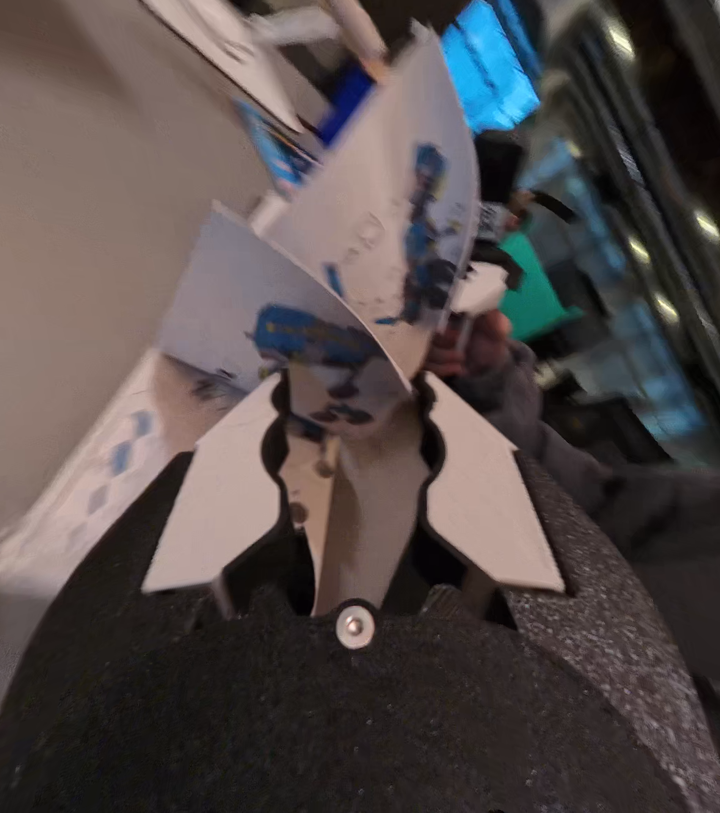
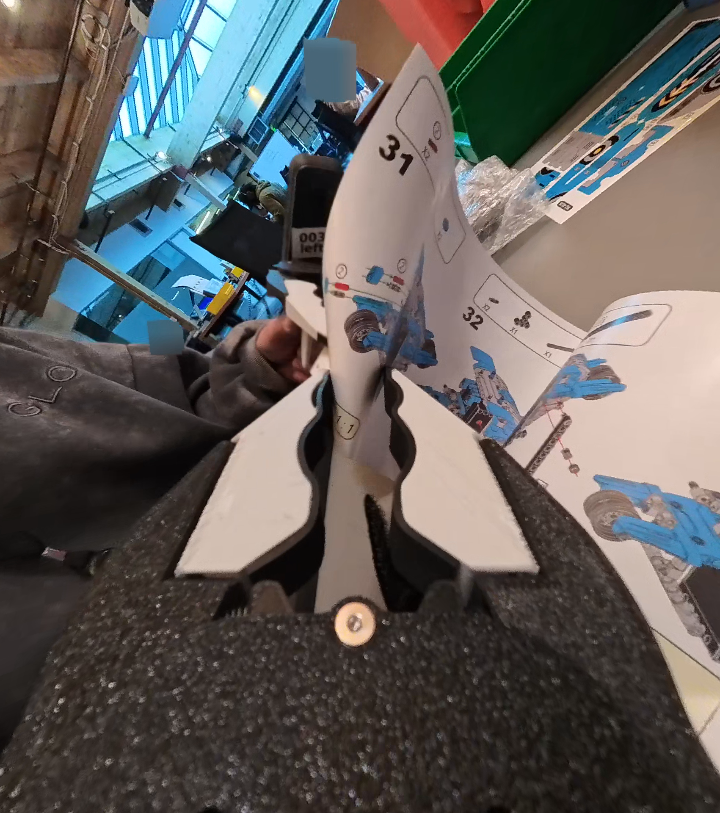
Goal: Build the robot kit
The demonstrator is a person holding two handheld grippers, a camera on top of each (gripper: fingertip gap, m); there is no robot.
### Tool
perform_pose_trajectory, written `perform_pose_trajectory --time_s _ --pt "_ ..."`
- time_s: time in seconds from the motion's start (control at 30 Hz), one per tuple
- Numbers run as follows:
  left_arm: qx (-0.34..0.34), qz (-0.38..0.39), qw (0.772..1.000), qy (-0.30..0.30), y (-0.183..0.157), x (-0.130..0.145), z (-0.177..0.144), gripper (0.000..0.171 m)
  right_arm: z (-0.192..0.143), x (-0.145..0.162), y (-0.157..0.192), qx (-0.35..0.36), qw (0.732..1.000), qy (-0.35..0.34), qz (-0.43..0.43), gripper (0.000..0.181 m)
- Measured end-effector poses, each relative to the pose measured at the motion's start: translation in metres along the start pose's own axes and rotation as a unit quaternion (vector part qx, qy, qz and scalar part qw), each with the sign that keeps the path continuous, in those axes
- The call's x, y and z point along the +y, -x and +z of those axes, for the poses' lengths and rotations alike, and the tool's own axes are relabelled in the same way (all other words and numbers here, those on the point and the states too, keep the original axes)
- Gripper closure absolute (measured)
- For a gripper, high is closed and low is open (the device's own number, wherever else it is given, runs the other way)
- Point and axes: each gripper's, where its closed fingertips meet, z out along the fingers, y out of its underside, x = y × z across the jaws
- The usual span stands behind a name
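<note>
Here, your right gripper [image 2: 356, 387] pinched a lifted booklet page [image 2: 389, 220] at frame centre; your left gripper [image 1: 349, 387] clamped a page [image 1: 393, 246] too; the booklet [image 2: 657, 396] lay open at right.

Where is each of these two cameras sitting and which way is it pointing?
Left wrist view: sits on the left gripper, looking along its fingers at a lifted page they pinch; a hand and grey sleeve show beyond.
Right wrist view: sits on the right gripper, pinching the same page of the open booklet; the left gripper appears behind.
Shared: the page and the beige table.
</note>
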Motion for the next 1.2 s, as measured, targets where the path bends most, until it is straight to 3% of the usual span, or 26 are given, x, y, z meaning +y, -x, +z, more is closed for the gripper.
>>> perform_pose_trajectory --time_s 0.1,0.17,0.2,0.3,0.37,0.47,0.57,0.7,1.03,1.13,1.2 --pt "-0.141 0.037 0.983 -0.113 0.015 -0.032 -0.055 0.112 0.006 0.005 -0.001 0.011 1.000 0.014 -0.012 0.159" --pt "-0.185 0.089 0.970 -0.132 0.003 -0.041 -0.070 0.113 0.011 0.009 0.000 0.016 0.999 0.024 -0.024 0.158" --pt "-0.166 0.100 0.973 -0.128 -0.010 -0.041 -0.064 0.116 0.013 0.011 0.002 0.013 0.999 0.027 -0.027 0.157" --pt "-0.010 0.067 0.996 -0.059 -0.048 -0.024 -0.009 0.121 0.018 0.016 0.007 0.011 0.998 0.041 -0.041 0.153" --pt "0.081 0.064 0.995 -0.015 -0.063 -0.014 0.020 0.128 0.020 0.018 0.008 0.008 0.998 0.047 -0.043 0.152" --pt "0.156 0.071 0.985 0.006 -0.073 -0.006 0.039 0.142 0.022 0.020 0.007 0.004 0.998 0.051 -0.035 0.152" --pt "0.176 0.052 0.983 -0.004 -0.072 -0.008 0.044 0.157 0.019 0.018 0.009 -0.003 0.998 0.042 -0.036 0.153" --pt "0.160 0.082 0.984 -0.019 -0.072 -0.009 0.042 0.170 0.013 0.011 0.013 -0.017 0.999 0.023 -0.031 0.150" --pt "0.155 0.077 0.985 -0.020 -0.064 -0.009 0.036 0.171 0.009 0.006 0.010 -0.024 1.000 0.010 -0.017 0.153" --pt "0.155 0.074 0.985 -0.022 -0.061 -0.011 0.033 0.171 0.007 0.002 0.011 -0.023 1.000 -0.001 -0.018 0.159" --pt "0.168 0.068 0.983 -0.019 -0.064 -0.009 0.029 0.171 0.001 -0.004 0.004 -0.005 1.000 -0.018 -0.017 0.176"
